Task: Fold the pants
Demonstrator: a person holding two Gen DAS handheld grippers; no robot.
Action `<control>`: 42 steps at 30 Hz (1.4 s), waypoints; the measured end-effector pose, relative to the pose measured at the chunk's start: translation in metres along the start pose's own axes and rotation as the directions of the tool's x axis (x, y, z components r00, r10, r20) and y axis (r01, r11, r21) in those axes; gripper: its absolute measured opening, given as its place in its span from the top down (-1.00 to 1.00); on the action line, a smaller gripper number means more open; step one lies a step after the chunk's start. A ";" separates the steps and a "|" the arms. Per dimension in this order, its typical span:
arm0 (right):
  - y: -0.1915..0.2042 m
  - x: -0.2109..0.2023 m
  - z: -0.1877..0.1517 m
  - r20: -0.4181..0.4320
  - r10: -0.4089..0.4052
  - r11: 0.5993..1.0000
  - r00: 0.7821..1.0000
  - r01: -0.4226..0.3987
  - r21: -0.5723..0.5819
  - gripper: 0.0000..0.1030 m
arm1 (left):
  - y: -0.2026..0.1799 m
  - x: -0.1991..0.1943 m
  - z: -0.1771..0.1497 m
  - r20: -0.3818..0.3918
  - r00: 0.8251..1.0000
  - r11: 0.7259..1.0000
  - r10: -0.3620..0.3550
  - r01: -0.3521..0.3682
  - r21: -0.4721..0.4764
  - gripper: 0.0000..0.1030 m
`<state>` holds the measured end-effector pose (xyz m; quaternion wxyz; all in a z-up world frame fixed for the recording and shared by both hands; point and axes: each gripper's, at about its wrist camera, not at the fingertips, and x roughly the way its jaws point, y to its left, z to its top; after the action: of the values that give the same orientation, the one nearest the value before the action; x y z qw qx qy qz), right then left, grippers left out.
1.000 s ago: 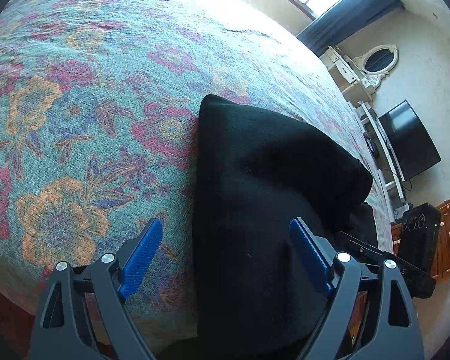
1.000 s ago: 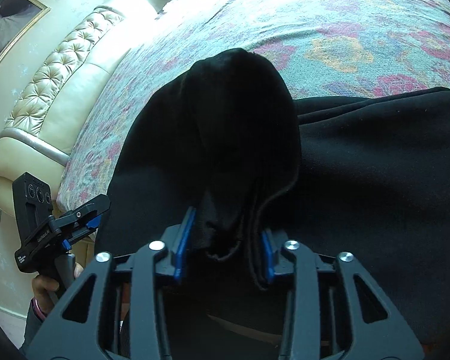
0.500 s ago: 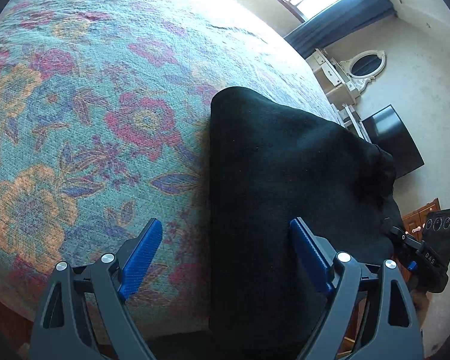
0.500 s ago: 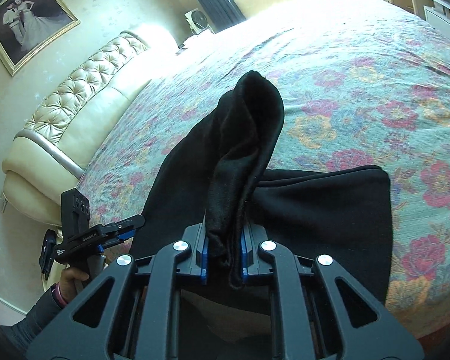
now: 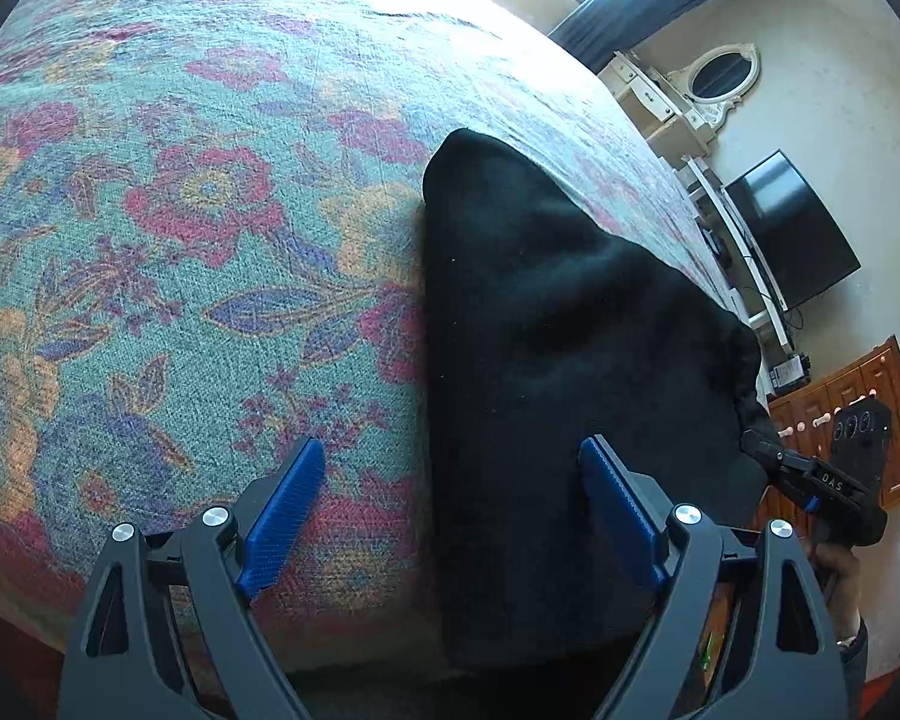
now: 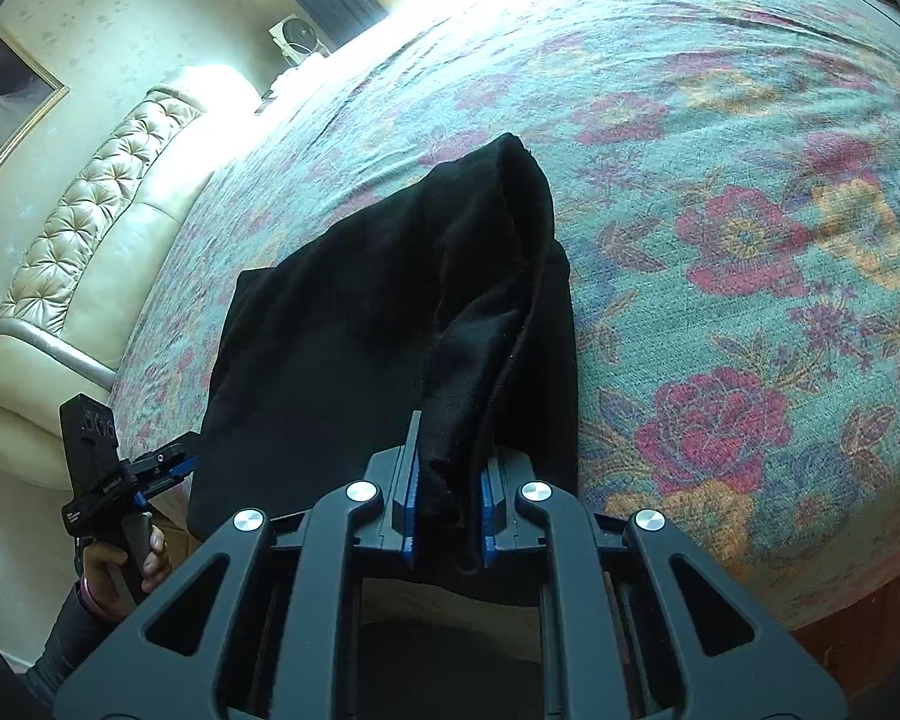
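Black pants (image 5: 558, 330) lie folded on the floral bedspread (image 5: 180, 240), reaching the bed's near edge. My left gripper (image 5: 450, 450) hovers open over the pants' left edge: one blue pad over the bedspread, the other over the cloth, nothing between them. My right gripper (image 6: 450, 450) is shut on a bunched fold of the pants (image 6: 342, 348) and holds it raised as a ridge above the flat layer. In the right wrist view the left gripper (image 6: 174, 462) shows at the pants' left corner, held by a hand (image 6: 120, 564). In the left wrist view the right gripper (image 5: 768, 450) shows at the pants' right side.
The bedspread (image 6: 720, 240) stretches far to the right of the pants. A cream tufted headboard (image 6: 90, 228) lies to the left. A television (image 5: 792, 240), a white vanity with mirror (image 5: 720, 75) and a wooden dresser (image 5: 858, 408) stand along the wall beyond the bed.
The right jaws narrowed onto the bunched fabric and drew back and up with it, stretching the fold into a raised ridge. The left gripper slid a little along the bed's edge, still open.
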<state>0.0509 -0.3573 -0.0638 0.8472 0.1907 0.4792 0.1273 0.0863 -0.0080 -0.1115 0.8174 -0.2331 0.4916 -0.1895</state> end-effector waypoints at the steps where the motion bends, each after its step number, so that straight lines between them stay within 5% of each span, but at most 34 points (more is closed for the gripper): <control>1: 0.001 -0.001 0.000 0.000 -0.002 1.000 1.000 0.002 -0.006 0.73 | 0.001 -0.001 -0.002 0.003 1.000 1.000 0.001 -0.001 0.013 -0.66; 17: -0.046 -0.001 -0.008 0.003 0.149 0.976 0.989 -0.148 0.160 0.59 | 0.025 -0.012 -0.006 -0.012 0.996 0.994 -0.085 0.083 -0.075 -0.66; 18: -0.048 -0.004 -0.008 0.011 0.155 0.974 0.988 -0.155 0.164 0.48 | 0.027 -0.014 -0.007 -0.010 0.996 0.992 -0.093 0.092 -0.090 -0.66; 21: -0.061 -0.019 -0.007 0.053 0.106 0.975 0.993 -0.114 0.192 -0.54 | 0.027 -0.014 -0.003 -0.020 0.993 0.987 -0.114 0.111 -0.120 -0.66; 28: -0.093 -0.012 -0.020 0.035 0.289 0.913 0.957 -0.286 0.290 -0.63 | 0.023 -0.006 -0.010 -0.087 0.959 0.944 -0.270 0.245 -0.223 -0.66; 33: -0.092 0.021 -0.035 -0.003 0.458 0.830 0.889 -0.427 0.359 -0.74 | 0.020 0.002 -0.020 -0.101 0.939 0.918 -0.329 0.293 -0.266 -0.72; 37: -0.088 0.028 -0.038 0.022 0.481 0.808 0.876 -0.453 0.377 -0.71 | 0.014 0.001 -0.022 -0.100 0.941 0.923 -0.325 0.292 -0.249 -0.74; 38: -0.087 0.027 -0.037 0.016 0.474 0.816 0.880 -0.446 0.369 -0.52 | 0.012 0.001 -0.023 -0.097 0.937 0.917 -0.335 0.301 -0.260 -0.74; 39: -0.088 0.026 -0.037 -0.006 0.434 0.845 0.901 -0.405 0.348 -0.08 | 0.012 0.001 -0.024 -0.090 0.934 0.910 -0.345 0.310 -0.274 -0.74; 42: -0.089 0.024 -0.040 -0.041 0.400 0.878 0.915 -0.370 0.305 0.19 | 0.006 0.003 -0.029 -0.094 0.935 0.918 -0.341 0.309 -0.249 -0.73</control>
<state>0.0316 -0.4191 -0.1406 0.7418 0.3977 0.4880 0.2314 0.0621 -0.0105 -0.1289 0.7065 -0.3913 0.5190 -0.2800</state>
